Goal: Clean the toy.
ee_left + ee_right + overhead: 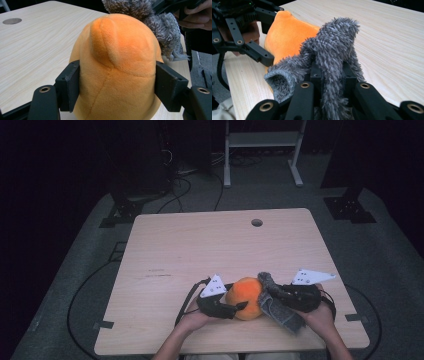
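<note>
Orange plush toy (246, 297) sitting at the table's (200, 245) 6 o'clock edge, left gripper (231, 309) squeezing it from both sides, right gripper (274, 295) at its 3 o'clock clamped tight on a fuzzy grey cloth (280, 310), cloth brushing against the toy

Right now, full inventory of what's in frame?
plush: 1, orange, near edge of table, clamped between the left gripper's jaws
cloth: 1, grey and fuzzy, touching the plush's right side, pinched in the right gripper
table: 1, light wood, centre of high view; round hole near its far edge
frame: 1, white, on the floor beyond the table
cables: several, black, on the grey floor at far left
left gripper: 1, black, jaws on both flanks of the plush
right gripper: 1, black, shut on the cloth
hands: 2, at near edge, one on each gripper
</note>
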